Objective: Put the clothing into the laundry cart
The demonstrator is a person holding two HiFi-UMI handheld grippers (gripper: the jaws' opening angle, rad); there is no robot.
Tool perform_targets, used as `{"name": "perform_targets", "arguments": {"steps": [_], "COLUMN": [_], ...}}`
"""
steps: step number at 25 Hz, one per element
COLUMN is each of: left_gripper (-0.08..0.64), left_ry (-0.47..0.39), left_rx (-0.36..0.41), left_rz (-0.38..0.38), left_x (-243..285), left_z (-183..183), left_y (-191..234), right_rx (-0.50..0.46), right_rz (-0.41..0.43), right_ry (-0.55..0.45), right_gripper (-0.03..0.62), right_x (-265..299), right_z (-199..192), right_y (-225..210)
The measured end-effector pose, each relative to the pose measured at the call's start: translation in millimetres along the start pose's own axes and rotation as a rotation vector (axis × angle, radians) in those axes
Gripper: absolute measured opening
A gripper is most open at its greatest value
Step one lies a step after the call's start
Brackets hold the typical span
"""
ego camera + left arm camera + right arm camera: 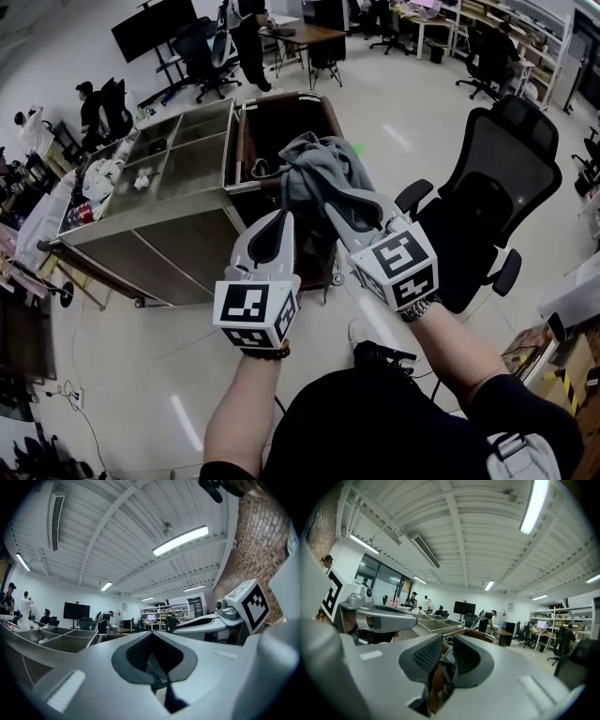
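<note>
Forearms are reaching out from the lower edge, each hand carrying tongs. Beyond them the brown laundry cart (246,141) is standing open beside a steel trolley (178,187). Bunched grey clothing (314,169) is hanging above the cart's near side, not yet inside. The left tongs (283,217) are sitting narrow, seemingly pinching a fold, and the right tongs (337,208) are clamping cloth too. Both should probably be carrying it over the cart's middle before letting go, keeping trailing ends off the rim.

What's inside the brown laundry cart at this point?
The laundry cart shows a bare dark brown interior at its far end. The grey garment, held by the left claw and right claw, covers its near part, so contents there cannot be seen.
</note>
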State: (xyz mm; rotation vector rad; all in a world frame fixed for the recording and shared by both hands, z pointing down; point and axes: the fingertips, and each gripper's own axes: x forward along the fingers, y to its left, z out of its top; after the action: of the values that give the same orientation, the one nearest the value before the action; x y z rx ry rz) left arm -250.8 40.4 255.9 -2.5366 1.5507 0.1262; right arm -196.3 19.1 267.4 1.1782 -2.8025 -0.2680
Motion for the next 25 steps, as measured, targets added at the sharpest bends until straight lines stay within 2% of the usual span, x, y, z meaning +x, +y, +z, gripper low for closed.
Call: {"name": "perform_targets", "arguments": {"steps": [6, 25], "left_gripper": [0.002, 0.002], "left_ry": [0.000, 0.013], "left_rx": [0.006, 0.028], "left_rz": [-0.013, -0.041], "left_x": [1.1, -4.9], "left_z": [0.1, -3.8], "left_y": [-10.2, -32.6], "right_rx": [-0.026, -0.033], "right_rz": [-0.016, -0.025], "right_ry": [-0.028, -0.066], "right_gripper": [0.002, 0.000], "right_x": [-8.9, -26.2], "right_z": [3.0, 2.6], "right_y": [5.3, 16.7]}}
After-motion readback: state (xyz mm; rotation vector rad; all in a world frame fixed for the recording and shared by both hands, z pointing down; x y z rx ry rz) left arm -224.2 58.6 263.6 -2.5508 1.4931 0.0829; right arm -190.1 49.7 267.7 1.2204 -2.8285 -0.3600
